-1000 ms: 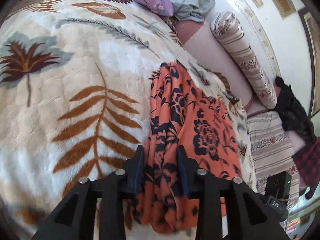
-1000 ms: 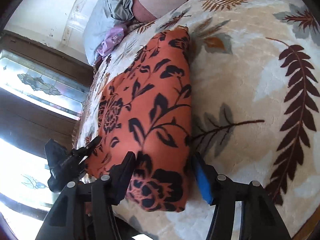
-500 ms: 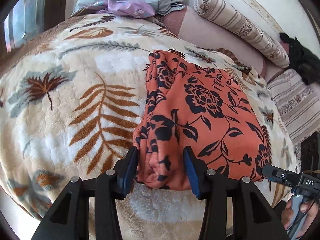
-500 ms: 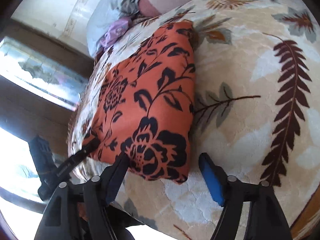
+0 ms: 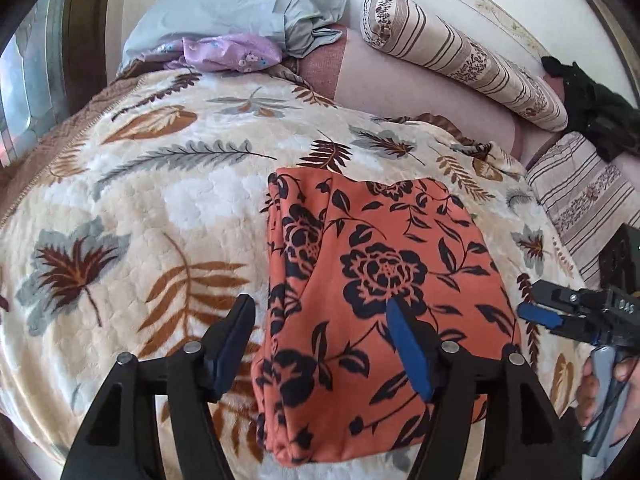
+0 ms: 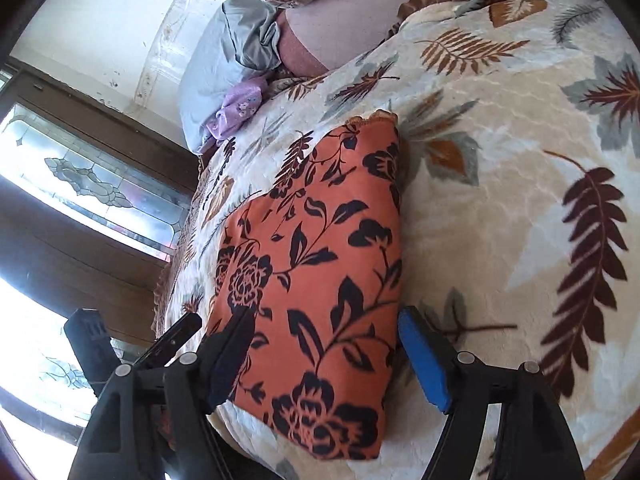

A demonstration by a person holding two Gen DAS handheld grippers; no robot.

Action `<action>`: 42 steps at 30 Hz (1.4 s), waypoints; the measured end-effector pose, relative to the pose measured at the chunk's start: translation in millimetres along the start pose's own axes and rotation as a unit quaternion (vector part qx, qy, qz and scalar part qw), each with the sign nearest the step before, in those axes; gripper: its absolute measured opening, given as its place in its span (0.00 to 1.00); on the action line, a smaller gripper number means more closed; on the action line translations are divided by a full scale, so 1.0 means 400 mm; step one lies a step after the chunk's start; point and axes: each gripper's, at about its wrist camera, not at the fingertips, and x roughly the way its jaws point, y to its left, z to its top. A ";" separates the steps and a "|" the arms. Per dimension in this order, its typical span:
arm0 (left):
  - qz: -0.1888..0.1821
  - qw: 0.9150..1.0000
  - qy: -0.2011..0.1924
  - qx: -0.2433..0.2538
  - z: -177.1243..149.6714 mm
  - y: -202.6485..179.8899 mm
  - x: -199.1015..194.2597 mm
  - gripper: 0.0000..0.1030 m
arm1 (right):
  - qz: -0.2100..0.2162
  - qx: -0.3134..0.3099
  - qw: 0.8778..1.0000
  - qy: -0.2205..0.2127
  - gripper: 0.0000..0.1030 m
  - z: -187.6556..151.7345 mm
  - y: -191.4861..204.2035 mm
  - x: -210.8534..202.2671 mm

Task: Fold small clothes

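Bedding fills the room's middle: a cream blanket point(image 5: 160, 208) printed with brown and grey leaves covers the bed, and on it lies the folded orange garment point(image 5: 372, 280), a neat rectangle with black roses and vines, flat on the blanket near the bed's front edge.

Starting from the left, a dark-framed window point(image 6: 100, 184) with patterned glass lets in bright light beside the bed. At the head of the bed a grey pillow point(image 5: 248, 8) slumps against the wall, with a crumpled lilac cloth point(image 5: 228, 52) in front of it. Further right a striped bolster point(image 5: 460, 52) lies along the wall, a black heap of fabric point(image 5: 592, 108) past its far end, and a striped cushion point(image 5: 588, 200) sits below that.

The left gripper point(image 5: 320, 340) hangs over the garment's near left corner. Its jaws have just been opening and now stand wide; the left finger is out over the blanket beside the cloth's edge and the blue-padded right finger is above the print, neither pinching any fabric. The folded edge sits loose between them.

The right gripper point(image 6: 324, 352) is at the garment's other near corner, its jaws also just opening and now spread wide. One finger rests over the orange cloth's left side, the blue pad point(image 6: 424, 360) stands just beside the right fold, over the blanket, and the cloth lies free between them. In the left camera's view the person's hand point(image 5: 608, 396) shows at the far right, wrapped round that gripper's handle.
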 end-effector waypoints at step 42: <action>-0.035 0.998 0.015 0.043 0.046 -0.319 0.141 0.65 | -0.107 -0.054 0.982 -0.147 0.69 0.137 -0.111 -0.214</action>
